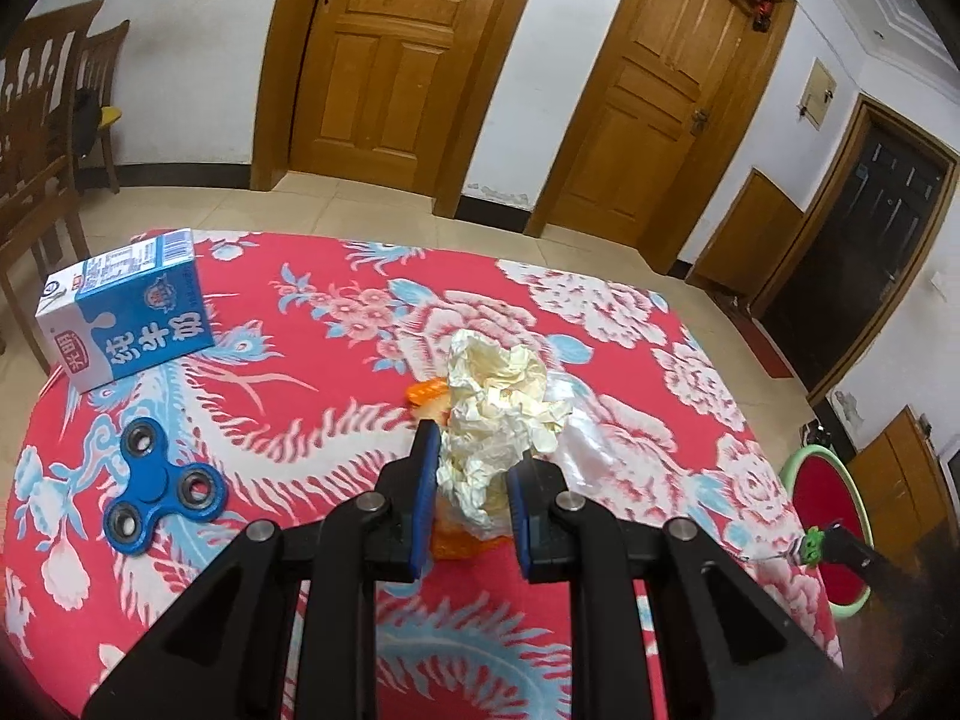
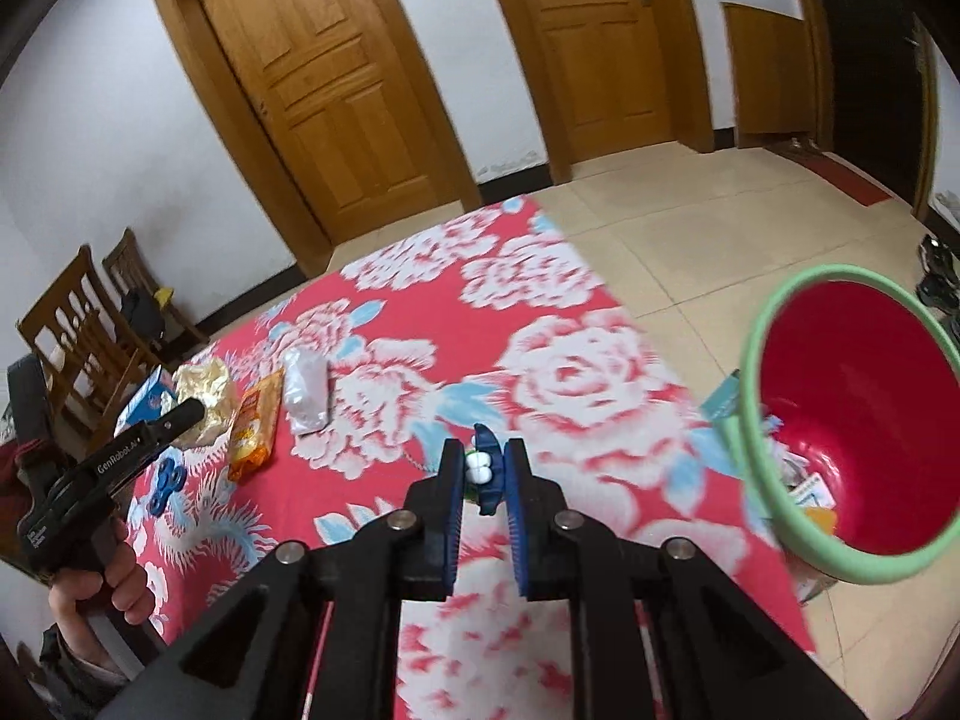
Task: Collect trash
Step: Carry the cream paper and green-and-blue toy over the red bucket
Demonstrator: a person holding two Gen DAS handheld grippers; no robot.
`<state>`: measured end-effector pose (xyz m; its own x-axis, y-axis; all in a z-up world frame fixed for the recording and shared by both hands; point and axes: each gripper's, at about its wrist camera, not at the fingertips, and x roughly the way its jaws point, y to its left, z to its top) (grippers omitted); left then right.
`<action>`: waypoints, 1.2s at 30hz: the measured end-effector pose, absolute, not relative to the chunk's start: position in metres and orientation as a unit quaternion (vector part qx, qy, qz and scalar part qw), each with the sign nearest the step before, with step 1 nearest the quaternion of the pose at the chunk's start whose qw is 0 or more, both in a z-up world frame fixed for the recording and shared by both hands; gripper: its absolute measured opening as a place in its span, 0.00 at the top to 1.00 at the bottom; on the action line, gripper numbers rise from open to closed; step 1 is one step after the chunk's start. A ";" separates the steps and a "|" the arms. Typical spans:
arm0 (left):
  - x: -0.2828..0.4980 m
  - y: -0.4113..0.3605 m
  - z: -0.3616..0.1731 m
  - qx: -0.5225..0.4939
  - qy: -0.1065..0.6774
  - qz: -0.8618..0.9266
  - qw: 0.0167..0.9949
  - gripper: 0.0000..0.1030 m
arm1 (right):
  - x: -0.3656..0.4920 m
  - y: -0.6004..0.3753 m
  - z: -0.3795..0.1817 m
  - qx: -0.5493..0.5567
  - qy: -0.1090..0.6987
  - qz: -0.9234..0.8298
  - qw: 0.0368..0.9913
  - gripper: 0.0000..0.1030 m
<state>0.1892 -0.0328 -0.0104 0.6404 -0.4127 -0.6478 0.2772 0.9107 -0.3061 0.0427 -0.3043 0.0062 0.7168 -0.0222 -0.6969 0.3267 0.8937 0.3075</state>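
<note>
Two grippers, each hand-held. Left gripper is clamped on 1 crumpled cream paper wad, which hangs just above the cloth w/ an orange wrapper and a clear plastic bag by it. Right gripper is closed on 1 small blue toy w/ white beads and a green bit, over the cloth's right side, near the bin. Also on the cloth: 1 milk carton, blue and white, Chinese print "纯牛奶", plus 1 blue spinner. In the right wrist view the left gripper's side reads "GenRobot.AI". Bin is 1, red inside w/ green rim, on the floor beside the table; paper scraps and packets lie at its bottom. Behind: 2 wood doors, 2 chairs.
</note>
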 end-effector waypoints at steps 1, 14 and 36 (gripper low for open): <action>0.187 -0.036 -0.009 -0.090 0.380 -0.197 0.899 0.80 | 0.037 -0.309 0.009 0.213 0.358 -0.100 0.904 0.85; 0.155 -0.094 0.004 -0.084 0.400 -0.266 0.873 0.80 | -0.021 -0.367 0.036 0.243 0.296 -0.145 0.912 0.85; 0.102 -0.251 0.010 0.010 0.419 -0.397 0.817 0.80 | -0.084 -0.471 0.006 0.312 0.266 -0.240 0.880 0.85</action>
